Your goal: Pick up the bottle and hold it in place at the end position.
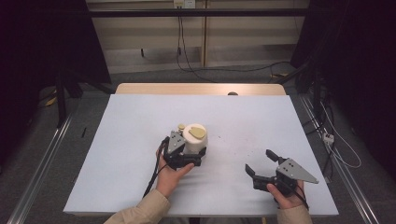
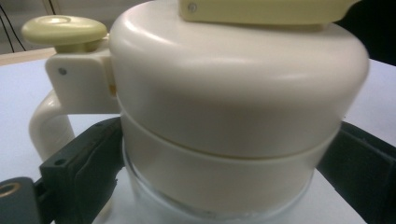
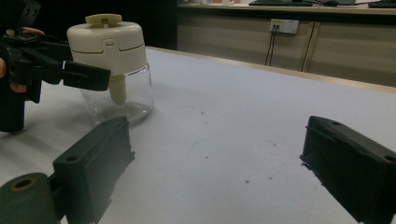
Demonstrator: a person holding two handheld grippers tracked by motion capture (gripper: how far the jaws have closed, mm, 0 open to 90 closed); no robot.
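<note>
- Standing upright a little left of the middle of the worktop (image 1: 140, 186), the jar (image 1: 194, 140) is a clear glass pot under a cream plastic top with a pale yellow-green cap on it.
- Its long axis is vertical; a cream handle (image 2: 49, 123) loops off one side, with a yellow-green button (image 2: 63, 29) above the hinge.
- The left hand-held gripper (image 1: 186, 156) is at the jar from the person's side, its two black jaws set either side of the body just below the cream top, where the glass begins.
- In the left gripper view the jaw pads look to be touching or all but touching the jar on both sides, so I judge this hand-held gripper clenched on the jar, steadying it rather than lifting it; the glass base still rests on the worktop in the right gripper view.
- The right hand-held gripper (image 1: 262, 164) sits near the front right of the worktop, well apart from the jar, its jaws spread wide with nothing between them: released.
- From that right hand-held gripper the jar lies ahead and to its left, as the right gripper view shows (image 3: 112, 65), with bare worktop between.
- The left hand is plainly the nearer and already on the body; the coming move likely falls to the right one, which would have to travel leftward and come in above the left jaws to reach the cap or button.
- No brand, label or writing can be read on the jar, either hand-held gripper or the worktop.
</note>
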